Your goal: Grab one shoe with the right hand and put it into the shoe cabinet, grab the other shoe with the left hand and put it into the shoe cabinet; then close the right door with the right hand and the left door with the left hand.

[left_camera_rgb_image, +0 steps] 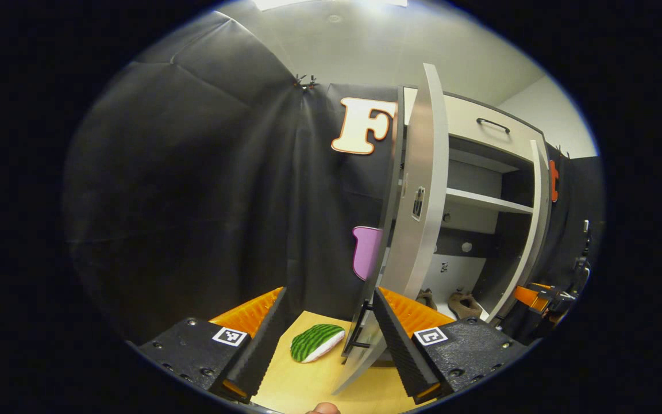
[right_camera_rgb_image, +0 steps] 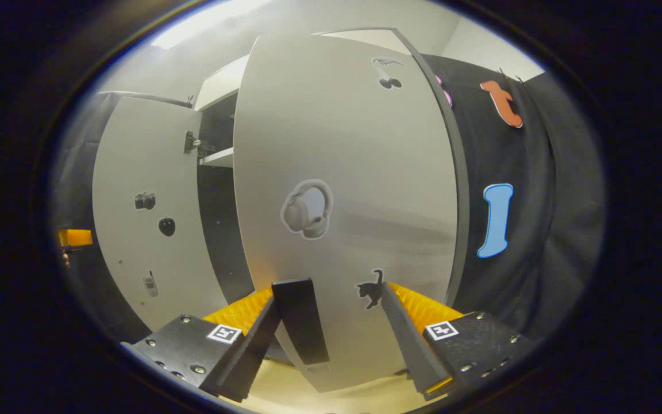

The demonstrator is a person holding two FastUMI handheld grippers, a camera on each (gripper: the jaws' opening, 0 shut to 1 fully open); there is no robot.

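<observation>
Left gripper [left_camera_rgb_image: 331, 339] has its fingers spread apart, nothing between them but the bottom edge of the left door [left_camera_rgb_image: 417, 230], which they don't clamp. That door stands ajar, edge-on to the camera, with a dark handle bar near its lower end. Past it the shoe cabinet [left_camera_rgb_image: 480, 132] is open: a white shelf [left_camera_rgb_image: 489, 201] across the middle, a drawer with a dark handle on top. Both shoes [left_camera_rgb_image: 462, 303] sit on the cabinet's bottom level, side by side, tan-brown, small in view. A green striped watermelon-slice toy [left_camera_rgb_image: 315, 342] lies on the wooden floor board [left_camera_rgb_image: 308, 385] just in front of the left door, between the left gripper's fingers in the view.

Right gripper [right_camera_rgb_image: 331, 339] is also spread wide, close up against the outer face of the right door [right_camera_rgb_image: 348, 201], which carries a headphone sticker, a cat sticker and others. Whether the fingers touch the door I can't tell. The right door is partly open; in the right gripper view the left door's inner face shows beyond it, with a dark gap and a shelf edge between.
</observation>
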